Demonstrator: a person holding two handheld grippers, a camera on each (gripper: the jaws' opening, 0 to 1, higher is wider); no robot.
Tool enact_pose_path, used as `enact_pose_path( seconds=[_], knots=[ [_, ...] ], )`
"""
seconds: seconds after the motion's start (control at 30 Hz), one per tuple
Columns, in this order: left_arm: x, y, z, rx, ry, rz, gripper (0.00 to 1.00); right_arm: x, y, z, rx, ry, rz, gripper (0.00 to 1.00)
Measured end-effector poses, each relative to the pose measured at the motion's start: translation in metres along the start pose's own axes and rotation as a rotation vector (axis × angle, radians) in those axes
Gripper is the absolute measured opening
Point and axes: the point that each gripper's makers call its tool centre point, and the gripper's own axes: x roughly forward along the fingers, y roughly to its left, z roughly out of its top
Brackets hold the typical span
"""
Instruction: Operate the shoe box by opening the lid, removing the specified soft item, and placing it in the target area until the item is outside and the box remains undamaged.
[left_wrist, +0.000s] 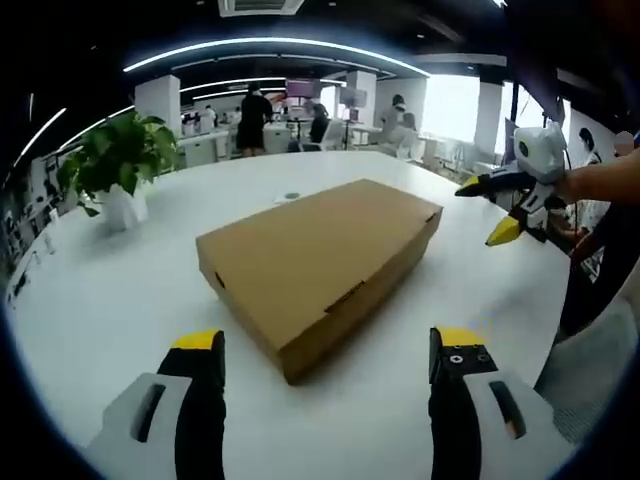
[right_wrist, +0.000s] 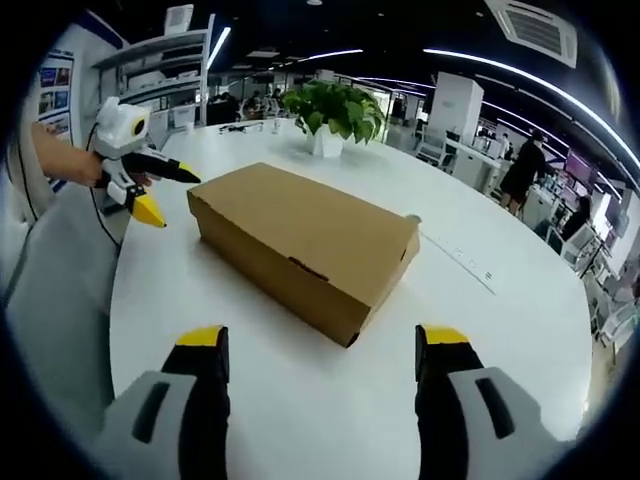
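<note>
The shoe box, plain brown cardboard, sits closed at the centre of the left gripper view on a round white table, one corner turned toward the camera; in the right gripper view it lies at centre frame, long side running from upper left to lower right. The lid is down and a small tuck slot shows on the near side wall. The soft item is presumably inside; it cannot be confirmed. The left gripper stands at the bottom of its own view with jaws spread wide, holding nothing, short of the box. The right gripper is likewise spread and empty at the bottom of its view, near the box but apart from it. Each gripper also appears in the other's view, at the far side of the box, jaws parted. A potted plant stands at the upper left of the left gripper view, well apart. Assessment: the step in hand is the approach to open the lid. Recommended practice: steady the base with one gripper, lift the lid edge at the free long side with the other, light pinch only, to avoid creasing or tearing the cardboard.
</note>
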Motion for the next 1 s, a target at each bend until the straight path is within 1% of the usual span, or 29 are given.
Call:
enact_pose_path(
  seconds=[0.13, 0.3, 0.43, 0.53, 0.67, 0.8, 1.0],
  knots=[
    [0.007, 0.001, 0.001, -0.009, 0.006, 0.013, 0.82, 0.007, -0.005, 0.000, 0.001, 0.011, 0.004, 0.68],
    [0.014, 0.004, 0.002, -0.014, 0.009, 0.037, 0.79, 0.016, -0.009, 0.003, 0.009, 0.008, 0.015, 0.65],
    [0.018, 0.008, 0.005, -0.032, 0.002, 0.053, 0.77, 0.024, -0.011, 0.006, 0.013, 0.006, 0.021, 0.62],
    [0.021, 0.011, 0.004, -0.035, 0.009, 0.062, 0.76, 0.030, -0.013, 0.008, 0.023, 0.004, 0.022, 0.57],
    [0.024, 0.014, 0.004, -0.044, 0.010, 0.080, 0.75, 0.038, -0.013, 0.009, 0.045, 0.004, 0.033, 0.58],
    [0.029, 0.015, 0.002, -0.056, 0.019, 0.082, 0.73, 0.045, -0.015, 0.009, 0.061, 0.005, 0.036, 0.57],
    [0.033, 0.017, 0.002, -0.060, 0.022, 0.089, 0.71, 0.052, -0.018, 0.014, 0.090, -0.018, 0.035, 0.55]
  ],
)
